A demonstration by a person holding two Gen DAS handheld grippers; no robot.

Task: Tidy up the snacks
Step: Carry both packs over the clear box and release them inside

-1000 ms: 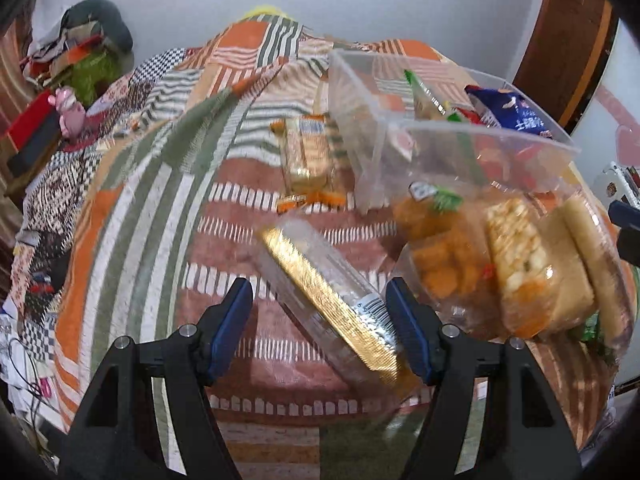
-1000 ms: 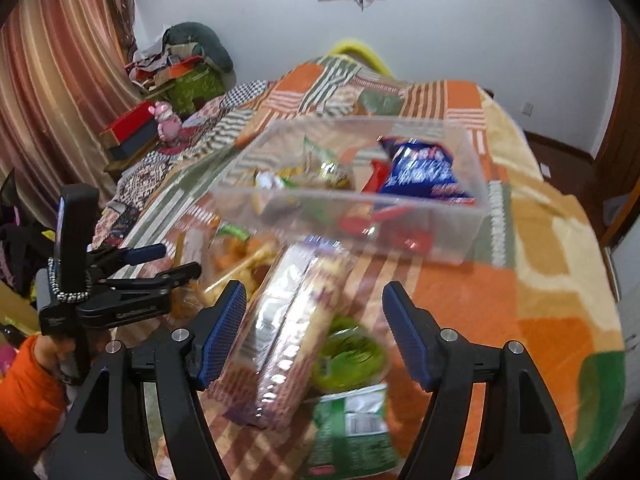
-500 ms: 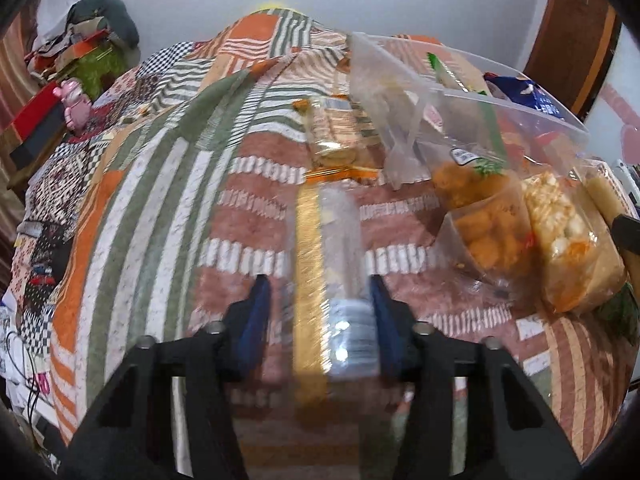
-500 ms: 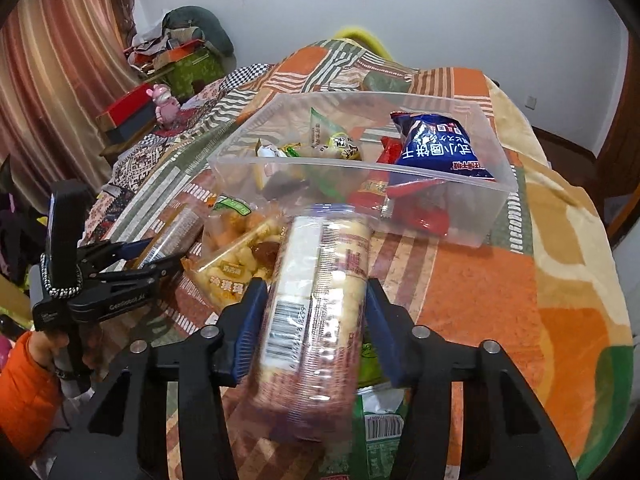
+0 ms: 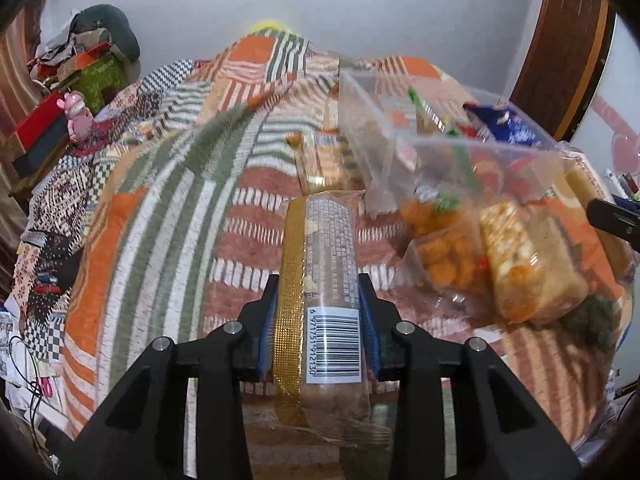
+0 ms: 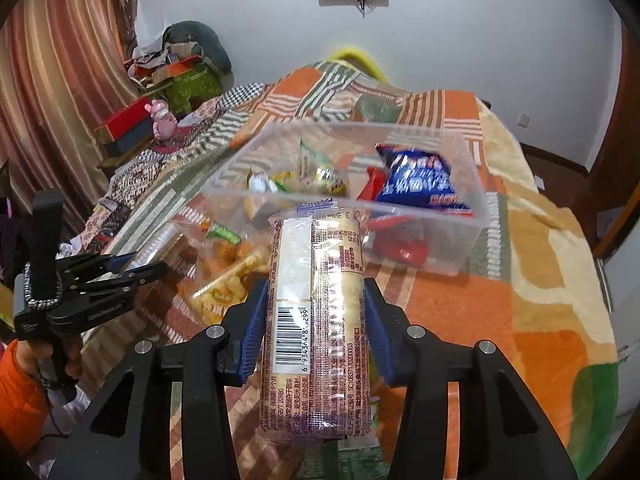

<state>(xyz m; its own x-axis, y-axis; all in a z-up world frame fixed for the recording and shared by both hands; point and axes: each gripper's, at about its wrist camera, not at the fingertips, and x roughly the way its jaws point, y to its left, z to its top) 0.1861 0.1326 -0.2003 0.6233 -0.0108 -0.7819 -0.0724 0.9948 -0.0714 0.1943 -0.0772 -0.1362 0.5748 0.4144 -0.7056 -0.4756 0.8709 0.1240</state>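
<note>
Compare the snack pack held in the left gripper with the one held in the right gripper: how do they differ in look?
The left gripper holds a gold-striped pack, clear with a gold band down one side; the right gripper holds a rice-cracker pack, pale with a white panel and purple print. The gold-striped pack looks narrower; the rice-cracker pack looks wider. Both are long, carry barcodes, and are clamped lengthwise between blue pads.

White wall (image 6: 460, 32), striped curtain (image 6: 60, 80)
</note>
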